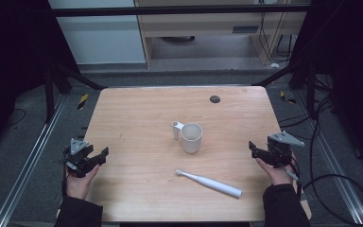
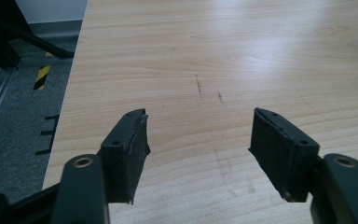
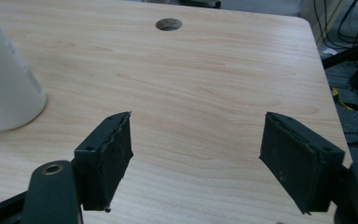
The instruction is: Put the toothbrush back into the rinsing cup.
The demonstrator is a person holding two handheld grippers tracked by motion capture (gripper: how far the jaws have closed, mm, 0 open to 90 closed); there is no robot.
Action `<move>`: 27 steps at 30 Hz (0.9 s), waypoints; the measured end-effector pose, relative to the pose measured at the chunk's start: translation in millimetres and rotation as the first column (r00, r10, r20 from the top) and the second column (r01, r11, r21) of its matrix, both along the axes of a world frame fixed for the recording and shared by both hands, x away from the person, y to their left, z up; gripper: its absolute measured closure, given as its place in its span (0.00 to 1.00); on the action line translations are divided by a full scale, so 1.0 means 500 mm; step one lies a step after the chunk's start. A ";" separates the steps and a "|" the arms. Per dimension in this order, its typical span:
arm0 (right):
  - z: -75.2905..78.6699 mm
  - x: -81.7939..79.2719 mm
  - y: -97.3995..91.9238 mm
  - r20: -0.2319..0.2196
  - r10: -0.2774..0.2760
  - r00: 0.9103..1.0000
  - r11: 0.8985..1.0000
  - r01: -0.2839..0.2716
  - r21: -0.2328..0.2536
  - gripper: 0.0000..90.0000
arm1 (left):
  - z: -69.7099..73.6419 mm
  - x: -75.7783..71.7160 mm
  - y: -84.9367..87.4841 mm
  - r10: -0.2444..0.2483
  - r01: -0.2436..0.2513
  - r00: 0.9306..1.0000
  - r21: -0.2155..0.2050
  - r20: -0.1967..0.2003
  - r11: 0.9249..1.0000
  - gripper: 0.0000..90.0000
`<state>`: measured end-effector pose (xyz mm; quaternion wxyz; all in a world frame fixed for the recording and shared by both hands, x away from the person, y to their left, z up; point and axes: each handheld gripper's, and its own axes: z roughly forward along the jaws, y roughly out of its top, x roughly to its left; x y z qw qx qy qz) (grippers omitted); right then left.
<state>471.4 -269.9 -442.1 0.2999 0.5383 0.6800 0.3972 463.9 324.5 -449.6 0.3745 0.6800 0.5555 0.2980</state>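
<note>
- Your left gripper sits at the table's left edge, jaws wide, holding nothing.
- Your right gripper sits at the right edge, jaws wide.
- The cup stands mid-table; the toothbrush lies nearer the front edge.

High view: above the person's edge, looking forward and down over the whole desk.
Left gripper view: low and close, facing bare desktop at the left edge.
Right gripper view: low and close, facing the far right corner.
Shared: white cup, cable hole.
</note>
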 end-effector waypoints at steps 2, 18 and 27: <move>0.003 -0.006 0.003 -0.002 0.014 1.000 1.000 -0.014 -0.002 0.29 | -0.001 -0.001 -0.001 0.000 0.000 1.000 0.011 0.013 1.000 0.41; 0.022 -0.063 0.038 -0.042 0.171 0.984 0.984 -0.173 -0.036 0.52 | -0.017 -0.004 -0.025 -0.047 0.048 0.998 0.006 -0.041 0.999 0.39; 0.002 -0.081 0.065 -0.118 0.226 0.967 0.971 -0.233 -0.057 0.60 | -0.013 -0.015 -0.026 -0.057 0.057 0.997 -0.007 -0.057 0.998 0.37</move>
